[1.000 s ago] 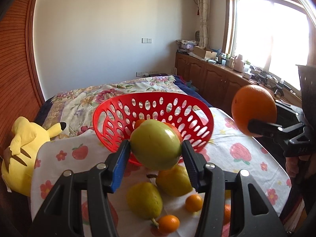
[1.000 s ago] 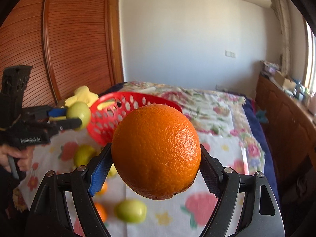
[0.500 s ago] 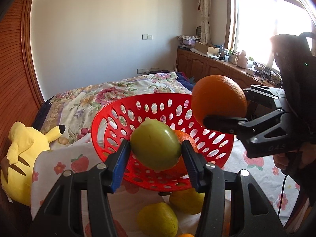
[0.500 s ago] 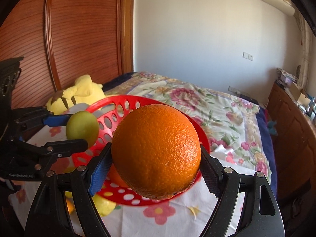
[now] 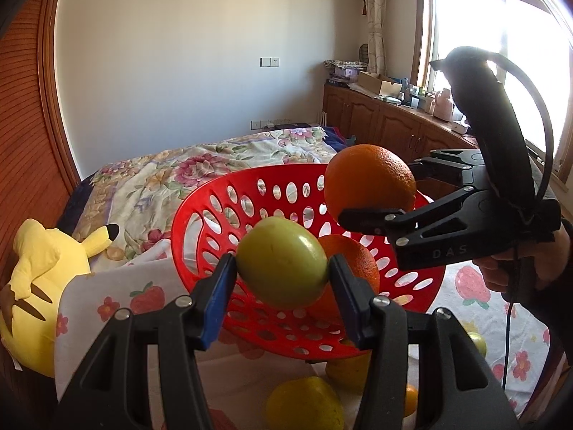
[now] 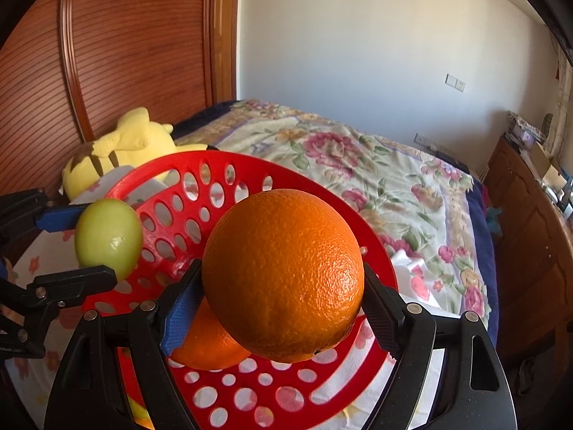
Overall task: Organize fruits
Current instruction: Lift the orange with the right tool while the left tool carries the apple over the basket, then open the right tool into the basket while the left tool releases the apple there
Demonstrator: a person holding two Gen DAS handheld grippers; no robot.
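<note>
The left hand-held gripper (image 5: 283, 275) is closed on a green apple (image 5: 282, 261), pinched between its blue pads just over the near rim of the red basket (image 5: 200, 215). Below it, at 6 o'clock, yellow-green fruits (image 5: 304, 406) lie on the strawberry-print cloth (image 5: 143, 294). At 2 o'clock the right hand-held gripper (image 6: 283, 295) grips a large orange (image 6: 283, 274) above the basket's inside. A second orange (image 6: 207, 344) rests in the basket beneath it. Farther off, at 9 o'clock, a yellow plush toy (image 5: 39, 286) lies beside the floral bedspread (image 5: 172, 179).
</note>
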